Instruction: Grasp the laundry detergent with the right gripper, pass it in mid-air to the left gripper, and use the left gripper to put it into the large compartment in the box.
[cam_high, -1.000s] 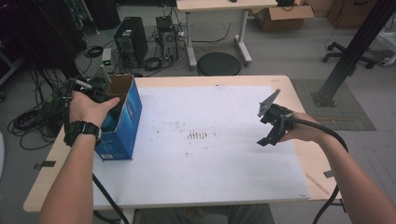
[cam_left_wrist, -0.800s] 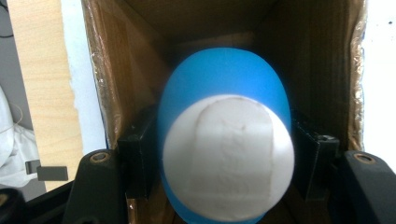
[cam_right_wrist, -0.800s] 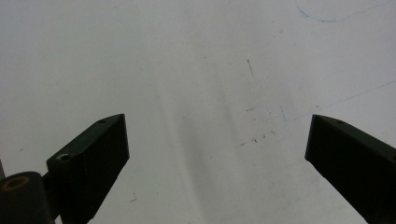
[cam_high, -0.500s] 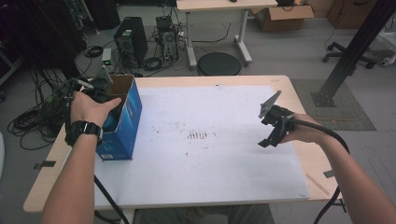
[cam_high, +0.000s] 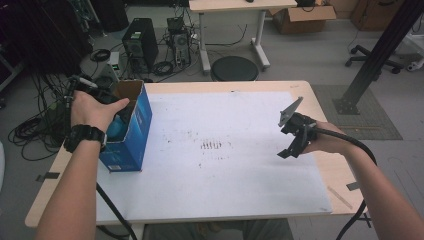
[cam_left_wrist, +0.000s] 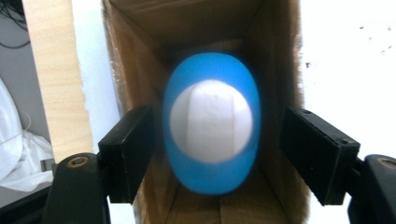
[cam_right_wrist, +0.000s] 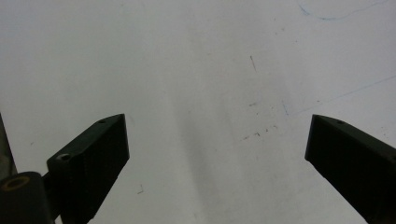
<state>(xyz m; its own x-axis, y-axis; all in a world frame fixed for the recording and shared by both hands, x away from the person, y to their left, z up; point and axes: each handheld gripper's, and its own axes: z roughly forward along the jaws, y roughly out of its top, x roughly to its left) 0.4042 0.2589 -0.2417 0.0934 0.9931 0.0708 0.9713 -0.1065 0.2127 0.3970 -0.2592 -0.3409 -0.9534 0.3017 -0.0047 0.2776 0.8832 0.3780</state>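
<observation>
At the table's left edge, the left gripper (cam_left_wrist: 212, 154), jaws apart, appears to drop a blue-and-white object (cam_left_wrist: 211, 123) into the open blue box (cam_high: 131, 125), while the right gripper (cam_right_wrist: 224, 158) waits open, holding nothing.

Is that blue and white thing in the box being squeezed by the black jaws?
No: in the left gripper view the blue and white object sits in the cardboard box with a gap to each jaw of the left gripper.

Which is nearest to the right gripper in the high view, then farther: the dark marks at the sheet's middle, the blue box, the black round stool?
From the right gripper:
1. Dark marks, mid-sheet, to its left.
2. Black round stool, on the floor beyond the table.
3. Blue box, at the table's left edge.
</observation>
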